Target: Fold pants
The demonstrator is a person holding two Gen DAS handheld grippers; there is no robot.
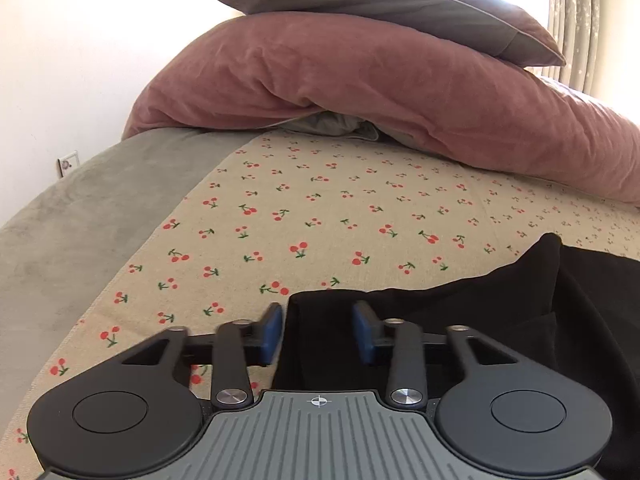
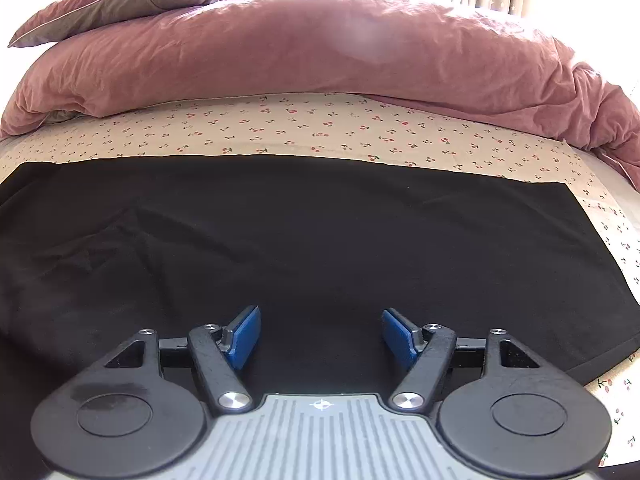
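Black pants [image 2: 304, 232] lie spread flat on the cherry-print sheet [image 2: 320, 128], filling the middle of the right wrist view. My right gripper [image 2: 320, 334] is open, hovering low over the near part of the pants with nothing between its blue pads [image 2: 244, 336]. In the left wrist view the pants' left end [image 1: 460, 320] lies rumpled at the lower right. My left gripper [image 1: 318, 332] is open with a corner of the black fabric sitting between its blue pads [image 1: 270, 334], not pinched.
A pink duvet [image 2: 320, 52] is bunched across the far side of the bed, with a pillow [image 1: 380, 4] on top. A grey blanket [image 1: 92, 216] covers the bed's left side. A wall with a socket [image 1: 66, 164] is at the left, curtains [image 1: 576, 20] at the far right.
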